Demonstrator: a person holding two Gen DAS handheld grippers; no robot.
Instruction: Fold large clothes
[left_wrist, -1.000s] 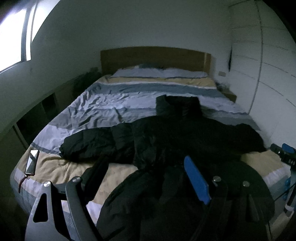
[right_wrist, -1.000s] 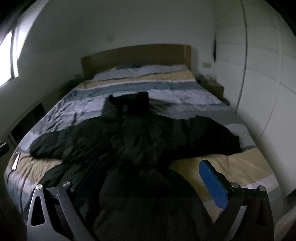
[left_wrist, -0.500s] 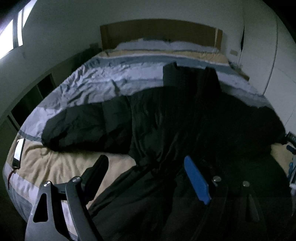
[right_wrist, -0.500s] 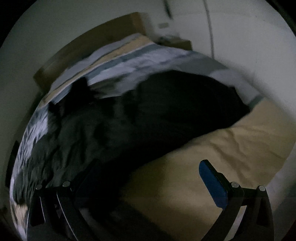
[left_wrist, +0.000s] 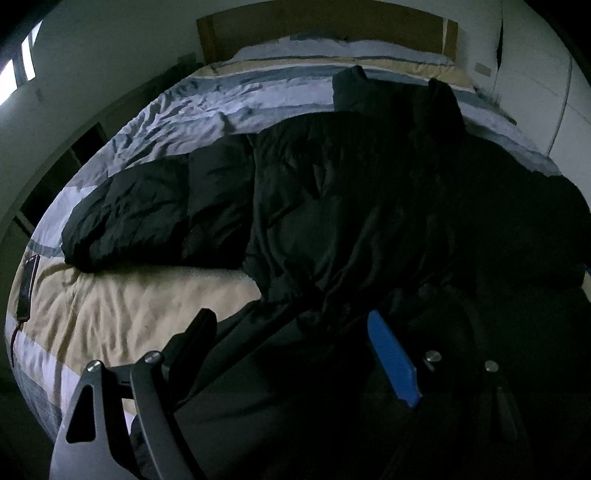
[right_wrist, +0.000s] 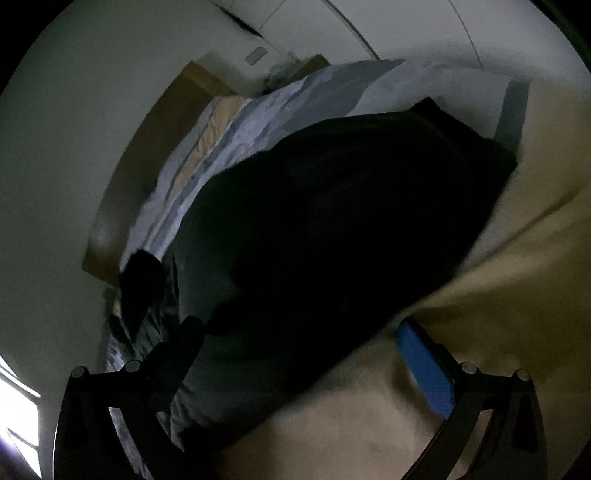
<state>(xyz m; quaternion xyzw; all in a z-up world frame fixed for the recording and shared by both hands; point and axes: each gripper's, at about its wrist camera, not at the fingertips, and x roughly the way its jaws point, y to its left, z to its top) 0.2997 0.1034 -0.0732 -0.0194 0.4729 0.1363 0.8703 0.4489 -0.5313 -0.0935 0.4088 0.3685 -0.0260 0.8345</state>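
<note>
A large black puffy coat (left_wrist: 351, 192) lies spread on the striped bed, its left sleeve (left_wrist: 147, 218) stretched out to the left and its hood toward the headboard. My left gripper (left_wrist: 288, 332) is open, hovering low over the coat's lower hem. In the right wrist view the coat's right sleeve (right_wrist: 351, 221) fills the middle, seen at a strong tilt. My right gripper (right_wrist: 299, 332) is open just above the sleeve's edge where it meets the tan blanket (right_wrist: 498, 295). Neither gripper holds anything.
A phone (left_wrist: 27, 284) lies at the bed's left front edge. The wooden headboard (left_wrist: 321, 26) and pillows are at the far end. A white wardrobe wall (left_wrist: 554, 92) stands right of the bed. A window (right_wrist: 14, 424) glows at the left.
Both grippers have dropped closer to the bed. The right gripper has rolled and swung toward the coat's right sleeve. Both stay open.
</note>
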